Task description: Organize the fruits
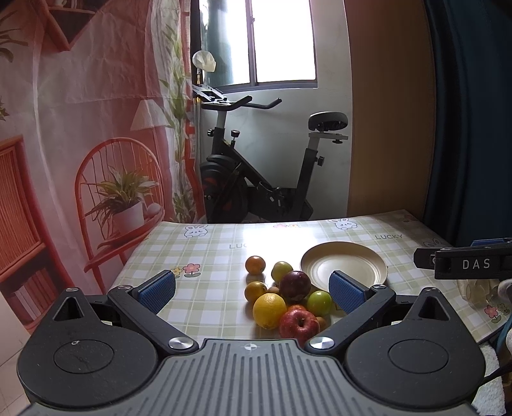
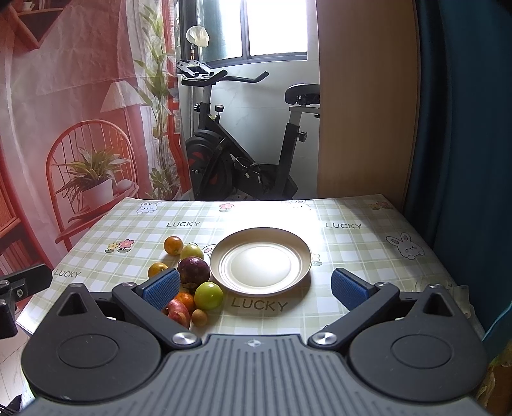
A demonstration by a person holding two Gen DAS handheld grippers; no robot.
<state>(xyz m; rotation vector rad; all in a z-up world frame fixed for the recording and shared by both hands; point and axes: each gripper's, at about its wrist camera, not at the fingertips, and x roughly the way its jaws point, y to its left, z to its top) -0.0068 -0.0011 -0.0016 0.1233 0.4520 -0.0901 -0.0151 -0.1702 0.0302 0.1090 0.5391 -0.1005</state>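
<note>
Blue-padded left tongs [image 1: 252, 292], right tongs [image 2: 256, 289] – both wide open, empty; fruits [image 1: 288, 294] ahead, beside plate [image 2: 260, 235].

Bright window [image 2: 275, 27] at back, daylight glare on tabletop [image 2: 352, 249] w/ green-check "LUCKY" bunny cloth. Black exercise bike [image 2: 236, 150] stands under window, just behind tabletop. Left: red-tinted printed backdrop [image 2: 80, 105] showing chair, potted plant, lamp. Right: tan wood panel [image 2: 364, 96], then dark teal curtain [image 2: 464, 128].
</note>
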